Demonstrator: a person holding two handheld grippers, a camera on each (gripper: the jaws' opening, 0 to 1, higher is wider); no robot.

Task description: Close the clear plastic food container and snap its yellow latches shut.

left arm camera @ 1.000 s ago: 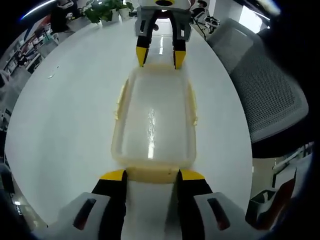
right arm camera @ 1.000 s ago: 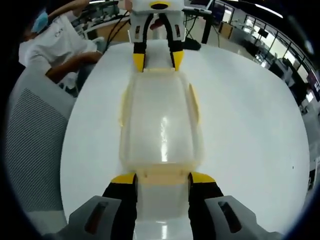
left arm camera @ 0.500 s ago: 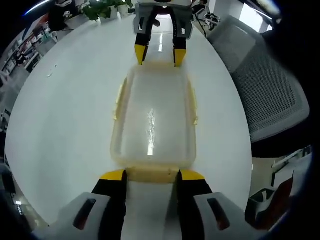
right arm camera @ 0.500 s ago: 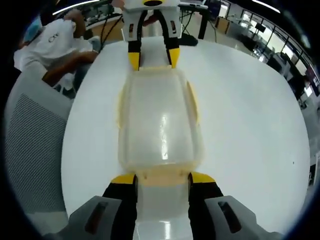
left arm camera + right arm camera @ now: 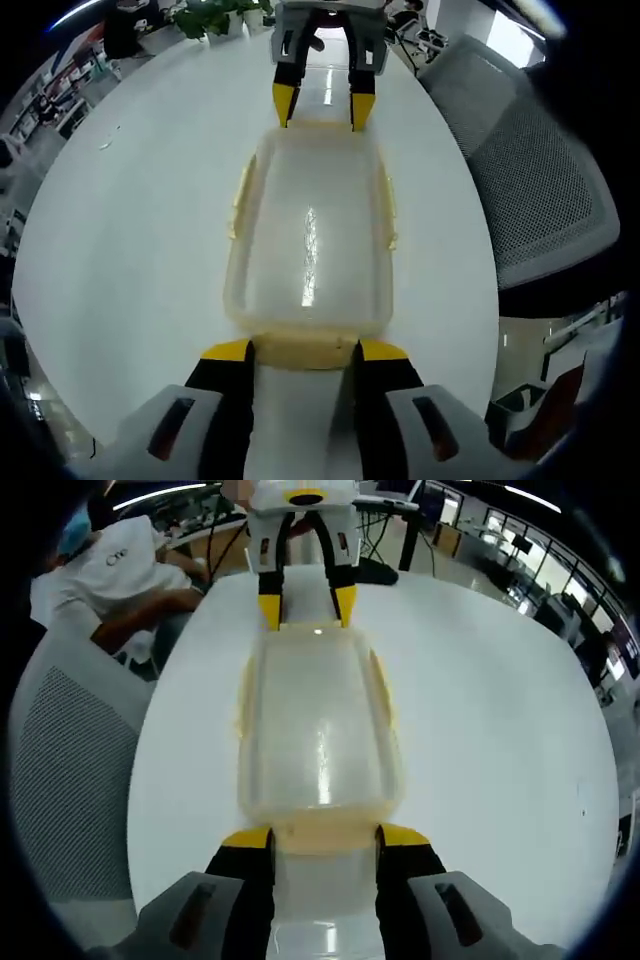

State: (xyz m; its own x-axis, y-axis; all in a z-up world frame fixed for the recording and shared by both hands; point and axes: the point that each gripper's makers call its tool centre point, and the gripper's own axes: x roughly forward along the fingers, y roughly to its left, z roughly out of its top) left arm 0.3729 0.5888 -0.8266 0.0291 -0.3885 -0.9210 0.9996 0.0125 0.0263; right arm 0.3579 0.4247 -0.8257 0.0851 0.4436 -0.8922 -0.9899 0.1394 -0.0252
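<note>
A clear plastic container (image 5: 310, 240) with its lid on lies lengthwise on the white round table (image 5: 130, 200). Pale yellow side latches (image 5: 240, 200) stick out from its long edges. My left gripper (image 5: 306, 352) is open, its yellow-tipped jaws astride the near end latch (image 5: 305, 340). At the far end, my right gripper (image 5: 318, 108) stands the same way. In the right gripper view, the container (image 5: 320, 730) runs away from my right gripper (image 5: 325, 837), which is open around the end latch (image 5: 325, 828). The left gripper (image 5: 302, 608) sits at the opposite end.
A grey mesh chair (image 5: 540, 180) stands at the table's edge, seen too as the chair (image 5: 70, 770) in the right gripper view. A person in a white shirt (image 5: 130, 570) sits beyond it. A potted plant (image 5: 215, 15) is at the far rim.
Both views have shifted slightly with the hands. The container and the two grippers at its ends keep the same stance.
</note>
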